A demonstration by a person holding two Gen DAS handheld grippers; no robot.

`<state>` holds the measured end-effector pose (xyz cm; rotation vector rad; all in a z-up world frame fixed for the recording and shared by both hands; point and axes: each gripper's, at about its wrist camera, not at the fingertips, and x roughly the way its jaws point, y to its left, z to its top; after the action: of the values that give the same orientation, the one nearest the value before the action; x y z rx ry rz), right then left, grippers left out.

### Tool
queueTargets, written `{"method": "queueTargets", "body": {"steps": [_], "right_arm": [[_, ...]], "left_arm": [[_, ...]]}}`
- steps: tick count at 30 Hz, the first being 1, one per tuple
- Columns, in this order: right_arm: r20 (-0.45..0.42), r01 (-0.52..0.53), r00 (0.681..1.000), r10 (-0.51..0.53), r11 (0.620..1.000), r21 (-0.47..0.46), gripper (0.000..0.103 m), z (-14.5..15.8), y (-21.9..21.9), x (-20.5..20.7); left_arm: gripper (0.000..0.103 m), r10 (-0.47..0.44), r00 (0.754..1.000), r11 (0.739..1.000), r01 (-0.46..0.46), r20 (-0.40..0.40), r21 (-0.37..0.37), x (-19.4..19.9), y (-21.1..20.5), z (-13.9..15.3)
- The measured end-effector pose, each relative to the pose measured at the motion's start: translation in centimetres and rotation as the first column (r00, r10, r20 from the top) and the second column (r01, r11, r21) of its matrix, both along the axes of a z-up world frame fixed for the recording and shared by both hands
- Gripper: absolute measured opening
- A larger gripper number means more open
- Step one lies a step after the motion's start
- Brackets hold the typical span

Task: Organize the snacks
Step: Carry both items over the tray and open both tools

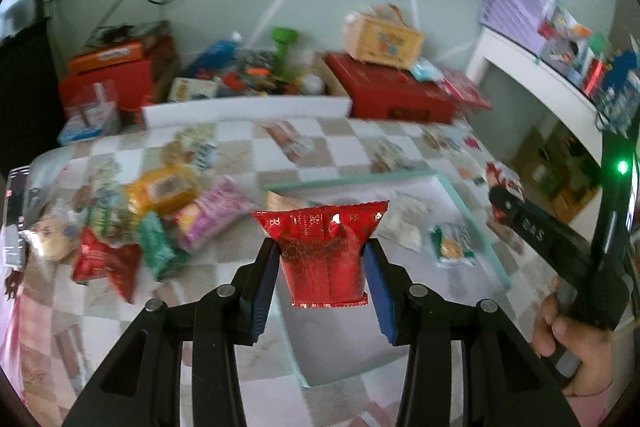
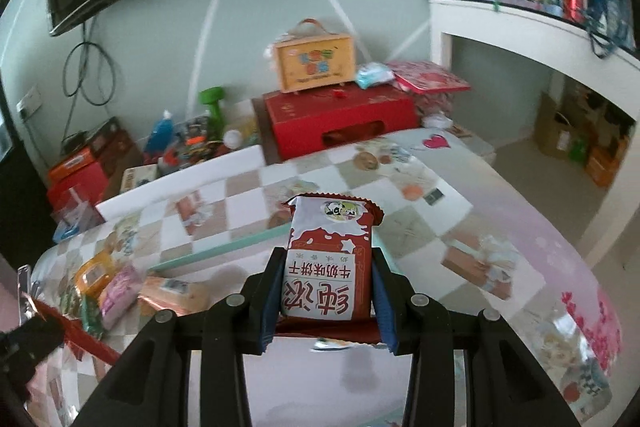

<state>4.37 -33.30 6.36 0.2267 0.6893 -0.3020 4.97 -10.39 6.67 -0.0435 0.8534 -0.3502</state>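
My left gripper point(image 1: 322, 263) is shut on a shiny red snack packet point(image 1: 324, 255) and holds it above a shallow white tray with a teal rim point(image 1: 476, 227). Several small packets point(image 1: 452, 245) lie in the tray. A heap of loose snacks point(image 1: 160, 215) lies on the checked tablecloth to the left. My right gripper point(image 2: 325, 283) is shut on a brown and white milk biscuit packet point(image 2: 328, 259), held above the table. The right gripper's body point(image 1: 560, 251) shows at the right of the left wrist view, with a hand on it.
Red boxes point(image 1: 392, 95), a yellow carry box point(image 2: 314, 61) and a green dumbbell point(image 2: 214, 105) crowd the floor beyond the table. A white shelf point(image 2: 532, 27) with clutter stands at the right. The snack heap also shows in the right wrist view point(image 2: 108, 291).
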Motion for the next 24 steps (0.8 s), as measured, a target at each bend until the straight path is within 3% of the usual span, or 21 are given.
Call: {"method": "queueTargets", "body": {"steps": [7, 10, 15, 23, 24], "right_arm": [[-0.151, -0.088, 0.983, 0.103, 0.991, 0.104, 0.043, -3.9, 1.1, 2.2], [-0.214, -0.114, 0.968, 0.133, 0.989, 0.097, 0.043, -5.6, 2.2, 2.9], [-0.218, -0.132, 0.964, 0.150, 0.987, 0.096, 0.043, -5.9, 2.8, 2.9], [-0.224, -0.131, 0.963, 0.148, 0.988, 0.086, 0.044, -5.8, 2.9, 3.1], [-0.228, -0.131, 0.962, 0.147, 0.988, 0.085, 0.046, -5.9, 3.0, 3.1]], "left_arm": [[0.045, -0.019, 0.994, 0.998, 0.025, -0.105, 0.051, 0.9, -1.9, -3.6], [0.045, -0.001, 0.991, 0.998, 0.009, -0.134, 0.065, 1.7, -1.8, -5.0], [0.053, 0.021, 0.986, 0.997, -0.008, -0.167, 0.074, 2.3, -1.7, -6.3], [0.055, 0.033, 0.987, 0.997, -0.021, -0.160, 0.078, 2.2, -1.3, -6.4], [0.064, 0.039, 0.986, 0.997, -0.026, -0.163, 0.078, 2.2, -1.1, -6.4]]}}
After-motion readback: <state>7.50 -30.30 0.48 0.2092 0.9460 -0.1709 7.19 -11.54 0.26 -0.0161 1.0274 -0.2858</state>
